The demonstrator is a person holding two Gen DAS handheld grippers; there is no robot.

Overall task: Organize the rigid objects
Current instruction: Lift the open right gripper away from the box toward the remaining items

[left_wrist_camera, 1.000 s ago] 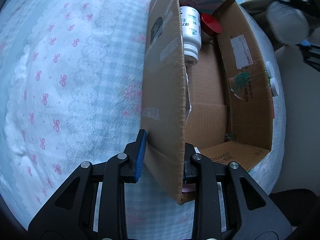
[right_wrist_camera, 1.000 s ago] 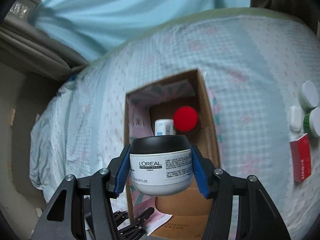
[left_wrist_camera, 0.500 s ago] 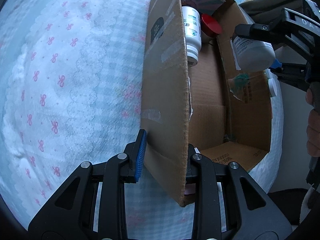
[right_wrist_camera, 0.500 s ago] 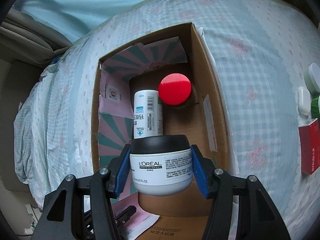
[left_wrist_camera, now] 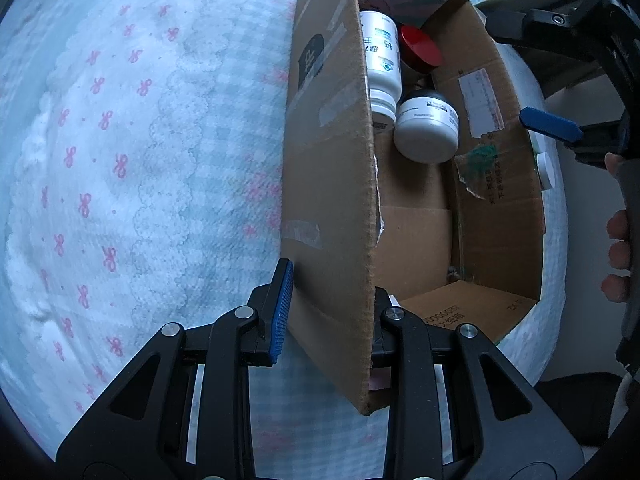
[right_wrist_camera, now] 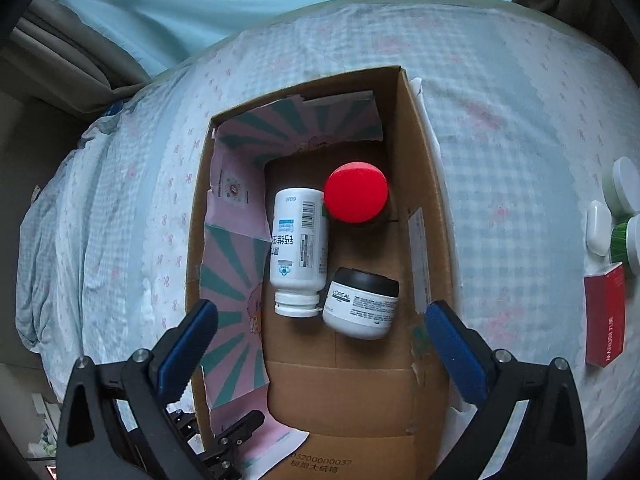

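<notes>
Two round plastic jars, one lying bottle frame-centre in corrugated box. Right gripper just spread, empty; left gripper pinching box wall.

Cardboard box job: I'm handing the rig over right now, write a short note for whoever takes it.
Left gripper: shut on the near wall of the cardboard box, steadying it.
Right gripper: jaws just opened, nothing between them, above the box.
In the box: the L'Oreal jar lying on its side, just let go; the white bottle lying beside it, apparently touching; the red-lidded jar upright at the far end.
Left on the bedspread, at the right: the red carton, a small white case and green-and-white containers at the frame edge.
Next, probably: fetch one of those with the right gripper.
</notes>
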